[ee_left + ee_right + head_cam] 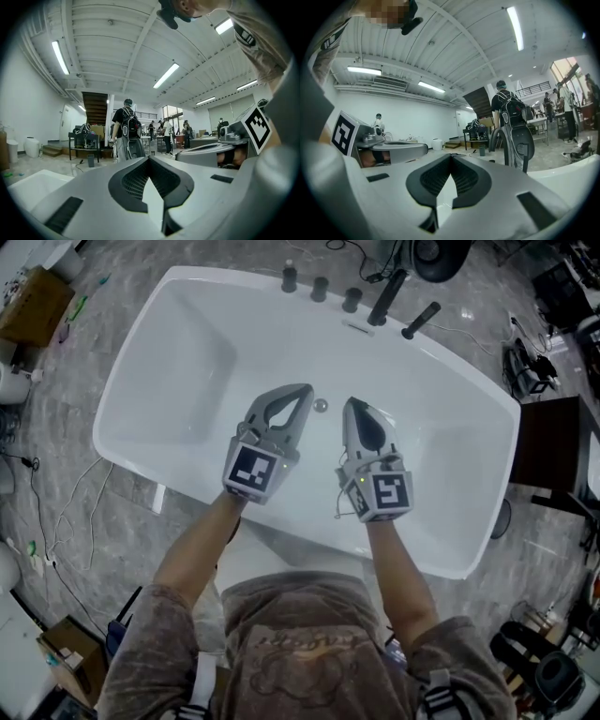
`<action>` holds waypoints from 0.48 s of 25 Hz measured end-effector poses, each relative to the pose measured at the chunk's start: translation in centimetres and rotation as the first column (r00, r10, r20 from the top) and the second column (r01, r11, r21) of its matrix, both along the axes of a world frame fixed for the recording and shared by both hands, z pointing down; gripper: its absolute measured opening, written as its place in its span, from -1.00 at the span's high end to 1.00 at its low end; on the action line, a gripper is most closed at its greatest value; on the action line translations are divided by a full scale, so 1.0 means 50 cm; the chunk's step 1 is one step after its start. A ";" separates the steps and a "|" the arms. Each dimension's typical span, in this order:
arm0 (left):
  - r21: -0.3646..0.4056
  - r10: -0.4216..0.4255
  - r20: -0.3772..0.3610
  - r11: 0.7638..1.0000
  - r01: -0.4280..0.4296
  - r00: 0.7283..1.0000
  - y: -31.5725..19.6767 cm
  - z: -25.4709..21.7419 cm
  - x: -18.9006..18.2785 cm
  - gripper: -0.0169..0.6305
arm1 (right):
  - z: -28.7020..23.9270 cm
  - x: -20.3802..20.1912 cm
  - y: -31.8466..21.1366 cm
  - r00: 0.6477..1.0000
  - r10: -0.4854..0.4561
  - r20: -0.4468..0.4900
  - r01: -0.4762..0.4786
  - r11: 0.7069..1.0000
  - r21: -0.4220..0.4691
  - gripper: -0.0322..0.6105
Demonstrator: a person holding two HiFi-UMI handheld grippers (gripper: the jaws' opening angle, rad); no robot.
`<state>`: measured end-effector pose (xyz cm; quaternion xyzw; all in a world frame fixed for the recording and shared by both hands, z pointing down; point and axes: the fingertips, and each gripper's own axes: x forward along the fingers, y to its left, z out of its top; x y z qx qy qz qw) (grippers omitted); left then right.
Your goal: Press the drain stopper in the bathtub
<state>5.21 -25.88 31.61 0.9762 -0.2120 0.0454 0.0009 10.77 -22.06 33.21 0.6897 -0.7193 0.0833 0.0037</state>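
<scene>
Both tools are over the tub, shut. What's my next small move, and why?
Probably tip the left tool downward and lower its closed tip toward the drain stopper. In the head view its tip shows nearest the stopper, yet its own view looks out level, not at the bathtub floor, so it isn't aimed down.

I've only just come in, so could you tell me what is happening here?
A person stands over the white bathtub with tongs in each hand. The left tongs and right tongs are both shut and empty, held above the tub either side of the small round drain stopper. Neither touches it, so it is not yet pressed.
</scene>
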 end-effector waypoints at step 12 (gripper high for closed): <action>0.015 0.017 -0.011 1.000 -0.017 1.000 -0.058 0.111 0.012 0.94 | 0.123 0.007 -0.062 1.000 -0.001 0.002 0.001 1.000 -0.009 0.89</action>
